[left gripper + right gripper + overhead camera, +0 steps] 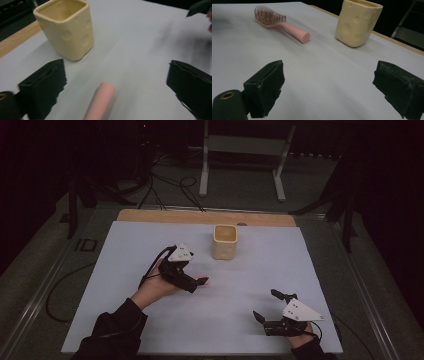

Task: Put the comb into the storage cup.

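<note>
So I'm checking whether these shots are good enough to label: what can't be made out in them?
- Hairbrush: in the left gripper view, just the blurred pink handle end shows; the bottom edge cuts off the rest.
- Hairbrush in the high view: hidden under the left gripper and hand.
- Cup: the top edge of the right gripper view crops its rim, so its inside is unseen.
- Cup's dimples: too small in the high view.

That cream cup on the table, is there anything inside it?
From above, the cream cup shows only its tan inner walls and no contents. The left gripper view shows the upper inside bare too; its rim hides the bottom there.
</note>
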A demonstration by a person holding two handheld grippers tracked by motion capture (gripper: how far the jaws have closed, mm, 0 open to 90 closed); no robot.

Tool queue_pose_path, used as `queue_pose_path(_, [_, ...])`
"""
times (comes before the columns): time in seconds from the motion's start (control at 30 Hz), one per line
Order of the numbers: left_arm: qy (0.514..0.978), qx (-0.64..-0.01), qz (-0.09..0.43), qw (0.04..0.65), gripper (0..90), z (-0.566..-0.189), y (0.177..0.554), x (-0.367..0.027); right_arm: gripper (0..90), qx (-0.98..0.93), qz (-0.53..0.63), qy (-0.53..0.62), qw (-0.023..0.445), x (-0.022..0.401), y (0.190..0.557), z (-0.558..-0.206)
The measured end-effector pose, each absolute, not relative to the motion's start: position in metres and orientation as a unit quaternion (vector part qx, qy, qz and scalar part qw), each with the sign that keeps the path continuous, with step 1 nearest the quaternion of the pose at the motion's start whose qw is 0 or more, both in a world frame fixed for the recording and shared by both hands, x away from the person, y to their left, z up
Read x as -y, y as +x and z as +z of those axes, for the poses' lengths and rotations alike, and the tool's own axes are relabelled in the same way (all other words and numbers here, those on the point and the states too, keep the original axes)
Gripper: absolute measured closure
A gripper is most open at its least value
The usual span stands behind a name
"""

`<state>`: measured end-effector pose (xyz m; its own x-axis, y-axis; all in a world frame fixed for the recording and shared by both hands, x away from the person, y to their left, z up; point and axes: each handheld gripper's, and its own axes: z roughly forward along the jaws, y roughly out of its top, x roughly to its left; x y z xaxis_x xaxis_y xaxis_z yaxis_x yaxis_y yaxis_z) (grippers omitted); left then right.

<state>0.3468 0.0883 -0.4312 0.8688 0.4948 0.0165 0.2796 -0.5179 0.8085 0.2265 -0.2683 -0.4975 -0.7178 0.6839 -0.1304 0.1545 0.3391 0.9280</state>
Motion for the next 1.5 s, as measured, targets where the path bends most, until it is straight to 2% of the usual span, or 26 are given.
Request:
queue_pose_path(0.07, [0.861, -0.229, 0.125, 0.437, 6.6, -0.435, 0.349, -0.087, 9.2, -0.775, 0.508, 0.27, 0.261, 0.269, 0.227, -0.497])
queue_pose_path(0.17, [0.854, -0.24, 0.126, 0.443, 15.9, -0.439, 0.353, -0.087, 9.2, -0.775, 0.508, 0.27, 0.26, 0.269, 0.227, -0.497])
queue_pose_path(0.33, [0.857, -0.247, 0.131, 0.433, 19.9, -0.448, 0.357, -0.083, 9.2, -0.774, 0.51, 0.269, 0.263, 0.268, 0.226, -0.497])
queue_pose_path(0.37, [0.86, -0.247, 0.129, 0.428, 27.4, -0.451, 0.357, -0.081, 9.2, -0.773, 0.511, 0.268, 0.265, 0.268, 0.226, -0.497])
queue_pose_path(0.53, [0.867, -0.257, 0.131, 0.407, 40.1, -0.458, 0.361, -0.075, 9.2, -0.774, 0.509, 0.269, 0.263, 0.269, 0.227, -0.497])
queue_pose_path(0.6, [0.868, -0.264, 0.134, 0.399, 41.7, -0.461, 0.362, -0.073, 9.2, -0.774, 0.51, 0.269, 0.264, 0.268, 0.226, -0.497])
queue_pose_path(0.63, [0.87, -0.272, 0.123, 0.392, 51.1, -0.464, 0.365, -0.071, 9.2, -0.773, 0.511, 0.268, 0.265, 0.268, 0.226, -0.497])
queue_pose_path(0.7, [0.873, -0.276, 0.126, 0.383, 54.3, -0.467, 0.367, -0.069, 9.2, -0.773, 0.51, 0.268, 0.264, 0.268, 0.226, -0.497])
queue_pose_path(0.73, [0.873, -0.276, 0.126, 0.383, 59.6, -0.467, 0.367, -0.069, 9.2, -0.773, 0.51, 0.268, 0.265, 0.269, 0.226, -0.497])
queue_pose_path(0.8, [0.873, -0.281, 0.14, 0.373, 61.6, -0.469, 0.368, -0.067, 9.2, -0.773, 0.511, 0.268, 0.265, 0.269, 0.226, -0.497])
queue_pose_path(0.83, [0.873, -0.284, 0.137, 0.372, 67.7, -0.47, 0.369, -0.066, 9.2, -0.773, 0.511, 0.267, 0.265, 0.268, 0.226, -0.497])
queue_pose_path(0.97, [0.876, -0.3, 0.145, 0.348, 78.7, -0.476, 0.373, -0.063, 9.2, -0.773, 0.511, 0.267, 0.264, 0.268, 0.226, -0.497])
queue_pose_path(1.0, [0.877, -0.302, 0.145, 0.345, 78.7, -0.477, 0.374, -0.063, 9.2, -0.774, 0.51, 0.267, 0.264, 0.268, 0.226, -0.497])
queue_pose_path(1.03, [0.877, -0.304, 0.144, 0.342, 84.3, -0.478, 0.375, -0.063, 9.2, -0.774, 0.51, 0.266, 0.263, 0.267, 0.226, -0.498])
queue_pose_path(1.1, [0.875, -0.313, 0.137, 0.342, 89.3, -0.48, 0.377, -0.063, 9.2, -0.775, 0.51, 0.265, 0.263, 0.268, 0.226, -0.498])
queue_pose_path(1.5, [0.881, -0.343, 0.113, 0.305, 90.0, -0.494, 0.384, -0.056, 9.2, -0.773, 0.512, 0.265, 0.264, 0.268, 0.226, -0.497])
